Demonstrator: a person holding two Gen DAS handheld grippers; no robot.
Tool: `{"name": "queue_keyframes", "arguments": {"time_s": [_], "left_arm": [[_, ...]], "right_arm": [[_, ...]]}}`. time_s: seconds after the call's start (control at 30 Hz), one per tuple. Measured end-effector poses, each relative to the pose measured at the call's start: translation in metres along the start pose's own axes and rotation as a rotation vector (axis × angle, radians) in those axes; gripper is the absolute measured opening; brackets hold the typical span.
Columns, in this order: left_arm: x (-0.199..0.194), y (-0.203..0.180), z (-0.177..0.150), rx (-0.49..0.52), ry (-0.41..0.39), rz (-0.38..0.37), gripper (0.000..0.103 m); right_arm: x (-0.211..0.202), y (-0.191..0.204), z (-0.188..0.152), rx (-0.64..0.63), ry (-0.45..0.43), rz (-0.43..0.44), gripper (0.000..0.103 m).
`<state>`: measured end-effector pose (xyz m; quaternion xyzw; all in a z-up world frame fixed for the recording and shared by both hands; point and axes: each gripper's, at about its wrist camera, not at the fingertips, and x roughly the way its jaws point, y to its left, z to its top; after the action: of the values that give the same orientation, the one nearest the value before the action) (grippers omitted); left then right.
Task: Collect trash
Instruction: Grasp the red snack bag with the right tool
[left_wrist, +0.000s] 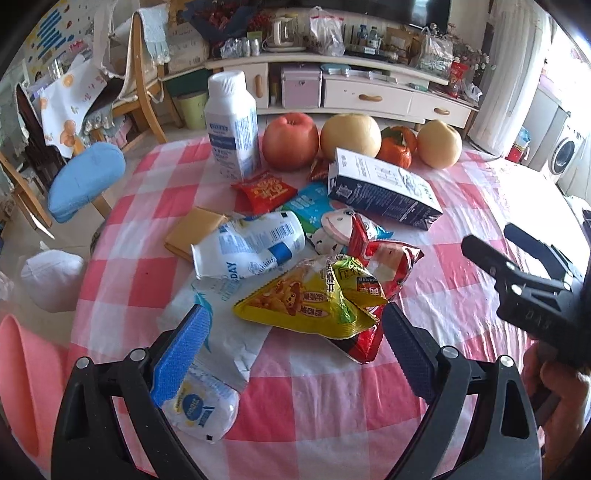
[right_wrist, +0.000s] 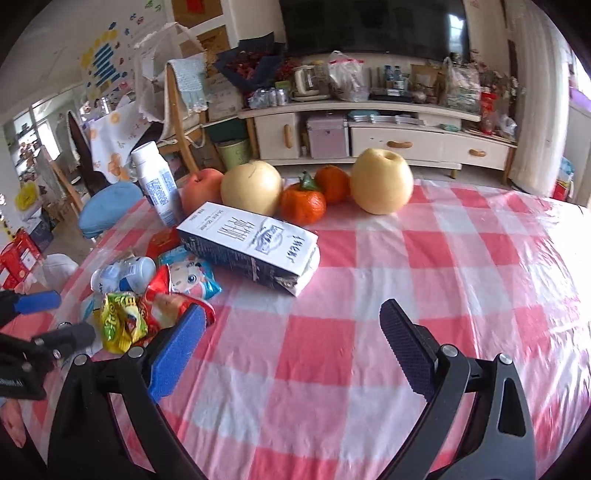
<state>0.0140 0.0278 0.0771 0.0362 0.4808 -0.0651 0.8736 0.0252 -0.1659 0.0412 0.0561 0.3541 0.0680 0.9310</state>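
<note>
Left hand-held gripper (left_wrist: 291, 332), jaws wide apart and empty, above the yellow snack wrapper (left_wrist: 306, 306) at the 6 o'clock edge of the wrapper heap on the checked bench (left_wrist: 461, 258); right hand-held gripper (right_wrist: 291, 332), likewise spread and empty, over bare cloth.

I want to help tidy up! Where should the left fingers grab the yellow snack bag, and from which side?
Pinch the yellow snack bag at its near flat crimped edge, coming in low from the near side. It lies crumpled on the red bag, right ahead of the open left gripper, so that thin seam looks easiest to clamp.
</note>
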Motion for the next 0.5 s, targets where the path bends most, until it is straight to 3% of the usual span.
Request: {"name": "queue_keyframes", "arguments": {"time_s": [0.13,0.27,0.5], "left_arm": [[0.007,-0.005,0.001,0.007,0.004,-0.01,0.093],[0.015,-0.017,0.0,0.062,-0.002,0.011,0.093],[0.026,-0.024,0.001,0.102,-0.012,0.022,0.093]], "right_arm": [[0.01,0.005,0.008,-0.023,0.018,0.08,0.096],[0.022,0.013,0.006,0.006,0.072,0.213,0.096],[0.042,0.021,-0.001,0.099,0.155,0.358,0.096]]}}
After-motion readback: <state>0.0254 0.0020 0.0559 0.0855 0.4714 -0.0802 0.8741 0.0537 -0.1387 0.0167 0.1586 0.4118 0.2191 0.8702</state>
